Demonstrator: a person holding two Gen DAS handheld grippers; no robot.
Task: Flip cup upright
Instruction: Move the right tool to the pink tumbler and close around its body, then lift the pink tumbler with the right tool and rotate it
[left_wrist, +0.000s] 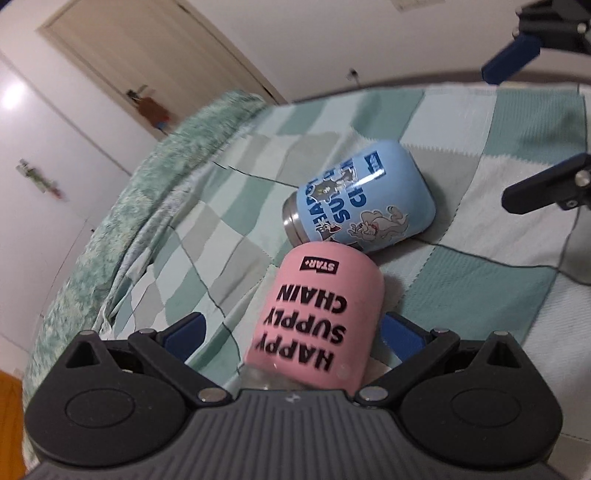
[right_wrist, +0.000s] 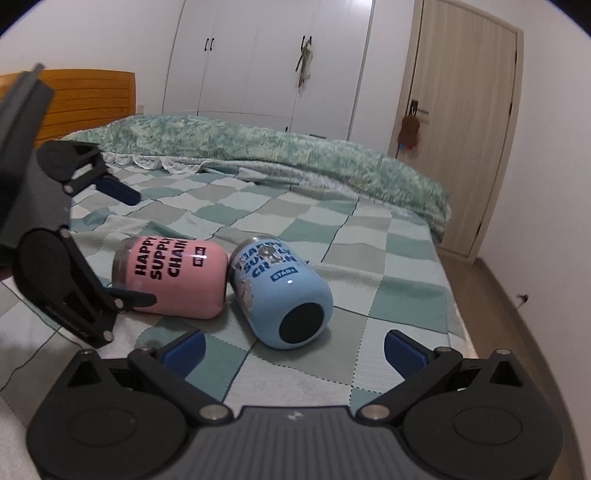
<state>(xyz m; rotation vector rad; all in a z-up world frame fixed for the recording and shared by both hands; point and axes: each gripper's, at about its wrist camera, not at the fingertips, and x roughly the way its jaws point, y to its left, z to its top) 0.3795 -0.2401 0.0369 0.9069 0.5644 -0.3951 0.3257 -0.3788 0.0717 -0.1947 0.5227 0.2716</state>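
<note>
A pink cup (left_wrist: 317, 317) printed HAPPY SUPPLY CHAIN lies on its side on the checked bedspread, rim end toward the left gripper. A blue cup (left_wrist: 358, 199) lies on its side just beyond it, touching it. My left gripper (left_wrist: 291, 332) is open, its blue pads on either side of the pink cup's rim end without squeezing. In the right wrist view the pink cup (right_wrist: 173, 277) and blue cup (right_wrist: 284, 291) lie side by side, the blue cup's dark base facing the camera. My right gripper (right_wrist: 293, 349) is open and empty, a short way in front of the blue cup.
The checked bedspread (right_wrist: 369, 236) covers the bed. A rumpled green quilt (right_wrist: 258, 147) lies along the far side. A wooden headboard (right_wrist: 85, 99), white wardrobes (right_wrist: 258, 55) and a door (right_wrist: 461, 110) stand beyond. A thin cable (left_wrist: 498, 262) runs across the bedspread.
</note>
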